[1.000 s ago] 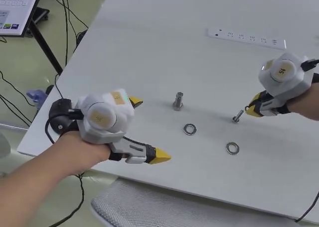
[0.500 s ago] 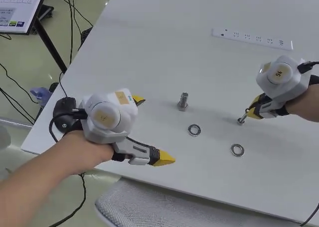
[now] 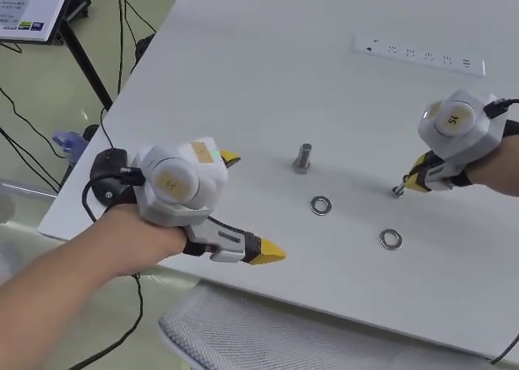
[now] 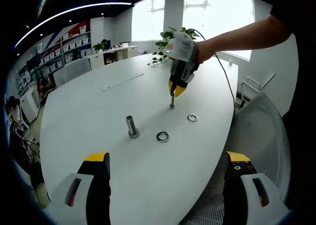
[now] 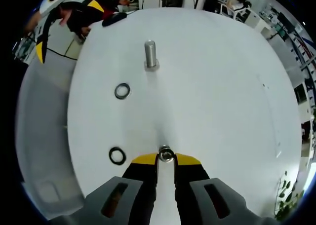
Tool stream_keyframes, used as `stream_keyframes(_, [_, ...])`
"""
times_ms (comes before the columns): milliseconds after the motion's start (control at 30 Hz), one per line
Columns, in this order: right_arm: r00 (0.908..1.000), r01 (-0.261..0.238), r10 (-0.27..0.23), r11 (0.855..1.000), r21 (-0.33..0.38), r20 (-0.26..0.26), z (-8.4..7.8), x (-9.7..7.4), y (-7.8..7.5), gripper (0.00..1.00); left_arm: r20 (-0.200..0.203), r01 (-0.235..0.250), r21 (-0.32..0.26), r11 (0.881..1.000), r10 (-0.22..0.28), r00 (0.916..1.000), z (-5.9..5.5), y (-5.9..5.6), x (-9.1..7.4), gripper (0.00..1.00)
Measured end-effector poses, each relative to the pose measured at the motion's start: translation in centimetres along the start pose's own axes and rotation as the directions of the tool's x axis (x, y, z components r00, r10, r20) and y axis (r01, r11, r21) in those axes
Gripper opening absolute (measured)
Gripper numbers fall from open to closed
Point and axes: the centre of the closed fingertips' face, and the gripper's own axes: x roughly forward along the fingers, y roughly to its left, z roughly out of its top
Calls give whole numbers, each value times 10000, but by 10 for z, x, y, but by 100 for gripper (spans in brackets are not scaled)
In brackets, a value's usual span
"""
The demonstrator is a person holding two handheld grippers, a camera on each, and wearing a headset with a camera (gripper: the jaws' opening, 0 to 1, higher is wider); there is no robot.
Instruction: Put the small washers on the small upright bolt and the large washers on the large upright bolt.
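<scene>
The large bolt point(image 3: 303, 157) point(image 4: 132, 126) point(image 5: 150, 55) stands upright mid-table. Two washers lie flat in front of it, one nearer the bolt point(image 3: 321, 205) point(image 4: 163, 136) point(image 5: 122, 91) and one farther right point(image 3: 391, 239) point(image 4: 192, 118) point(image 5: 117, 155). My right gripper point(image 3: 403, 187) point(image 5: 166, 158) is shut on the small bolt point(image 3: 398, 190) point(image 4: 172, 102) point(image 5: 166, 154), whose foot rests on the table. My left gripper point(image 3: 250, 205) point(image 4: 167, 158) hovers open at the table's near-left edge, nothing between its yellow-tipped fingers point(image 3: 272, 254).
A white power strip point(image 3: 418, 56) point(image 4: 122, 81) lies at the far side of the white table point(image 3: 243, 78). A mesh chair point(image 3: 243, 342) sits under the near edge. A laptop point(image 3: 28, 9) and cables are off the table to the left.
The head camera has shifted a little. The small bolt in my right gripper now leans less than before. The left gripper stays open in about the same place.
</scene>
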Motion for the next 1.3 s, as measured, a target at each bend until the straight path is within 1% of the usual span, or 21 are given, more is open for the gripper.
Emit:
stream_keyframes(167, [10000, -29, 29, 10000, 18, -27, 0, 4, 1, 13, -21, 32, -30, 10000, -32, 10000, -2, -1, -1, 95])
stream_keyframes(333, [9999, -36, 35, 9999, -101, -145, -1, 11, 3, 13, -45, 11, -104, 9999, -11, 10000, -4, 1, -3, 94])
stream_keyframes(500, [9997, -17, 11, 9997, -232, -244, -3, 20, 4, 13, 40, -100, -142, 9998, 100, 9999, -3, 6, -6, 95])
stream_keyframes(733, [9998, 37, -41, 9998, -199, -198, -6, 29, 5, 13, 88, -161, -151, 9998, 162, 9998, -2, 9, -7, 95])
stream_keyframes(867, [9999, -9, 7, 9999, -102, -165, -8, 34, 7, 13, -15, -102, -153, 9998, 102, 9999, -5, 8, -7, 94])
stream_keyframes(1033, [9999, -21, 21, 10000, -21, -127, -7, 34, 6, 13, -44, -13, -240, 9997, 12, 10000, -9, 7, -6, 94])
stream_keyframes(1300, [9994, -135, 132, 9999, -83, -331, -7, 34, 6, 13, -165, 69, -260, 9996, -73, 9998, -12, 5, -7, 91])
